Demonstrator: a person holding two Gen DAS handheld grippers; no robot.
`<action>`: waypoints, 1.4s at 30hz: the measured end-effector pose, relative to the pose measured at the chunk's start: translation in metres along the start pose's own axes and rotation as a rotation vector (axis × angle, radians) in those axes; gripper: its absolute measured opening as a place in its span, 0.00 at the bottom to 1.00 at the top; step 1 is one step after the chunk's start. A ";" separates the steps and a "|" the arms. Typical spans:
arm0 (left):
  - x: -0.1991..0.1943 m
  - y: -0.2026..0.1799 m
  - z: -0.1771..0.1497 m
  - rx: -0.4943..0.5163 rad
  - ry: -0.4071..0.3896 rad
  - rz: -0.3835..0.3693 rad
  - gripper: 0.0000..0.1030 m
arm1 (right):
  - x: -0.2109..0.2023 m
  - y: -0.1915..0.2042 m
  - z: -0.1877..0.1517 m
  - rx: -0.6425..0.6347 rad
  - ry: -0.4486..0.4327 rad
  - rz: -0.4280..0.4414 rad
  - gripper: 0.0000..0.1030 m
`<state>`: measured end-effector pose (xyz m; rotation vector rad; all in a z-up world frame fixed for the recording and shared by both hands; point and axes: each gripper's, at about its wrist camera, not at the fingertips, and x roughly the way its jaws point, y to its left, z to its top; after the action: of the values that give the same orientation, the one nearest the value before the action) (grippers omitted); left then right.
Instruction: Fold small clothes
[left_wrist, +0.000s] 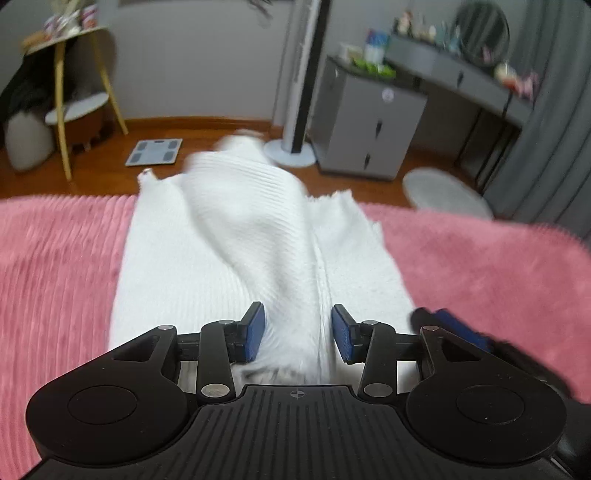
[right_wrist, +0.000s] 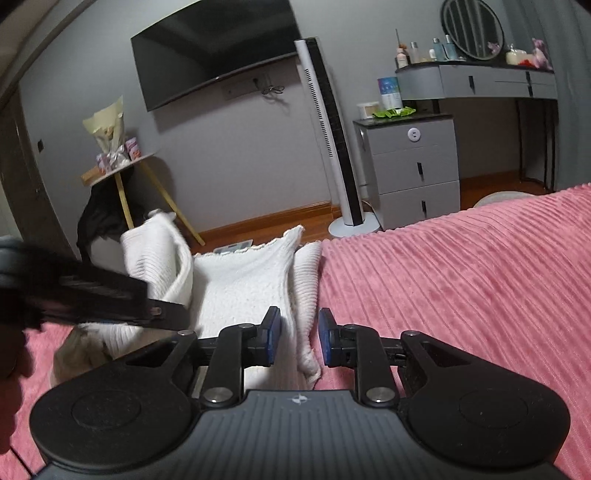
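A white ribbed knit garment (left_wrist: 229, 251) lies on the pink bedspread (left_wrist: 55, 266), its far end hanging over the bed edge. My left gripper (left_wrist: 298, 334) is open, its blue pads on either side of a raised fold of the knit near its near end. In the right wrist view the same garment (right_wrist: 243, 280) lies ahead, with one part lifted at the left. My right gripper (right_wrist: 299, 338) is open, its pads straddling the garment's right near edge. The left gripper (right_wrist: 110, 295) shows as a blurred black shape at the left; the right gripper's fingers (left_wrist: 454, 328) show at the garment's right side.
The pink ribbed bedspread (right_wrist: 461, 280) spreads right. Beyond the bed edge are a wooden floor, a bathroom scale (left_wrist: 154, 152), a tower fan (right_wrist: 332, 136), a grey drawer cabinet (right_wrist: 413, 166), a dressing table (right_wrist: 480, 81), a yellow-legged side table (left_wrist: 70, 96) and a round rug (left_wrist: 443, 192).
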<state>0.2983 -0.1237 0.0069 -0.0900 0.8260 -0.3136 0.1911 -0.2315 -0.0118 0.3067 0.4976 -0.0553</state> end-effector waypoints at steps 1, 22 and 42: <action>-0.011 0.005 -0.005 -0.020 -0.019 -0.012 0.47 | 0.001 0.001 0.000 -0.001 -0.002 -0.001 0.19; -0.074 0.121 -0.141 -0.227 -0.140 0.338 0.62 | 0.027 0.028 0.044 0.186 0.207 0.245 0.60; -0.076 0.127 -0.140 -0.260 -0.175 0.331 0.66 | 0.071 0.096 0.066 -0.020 0.248 0.185 0.14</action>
<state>0.1773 0.0268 -0.0596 -0.2176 0.6903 0.1141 0.2959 -0.1588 0.0358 0.3411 0.7134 0.1691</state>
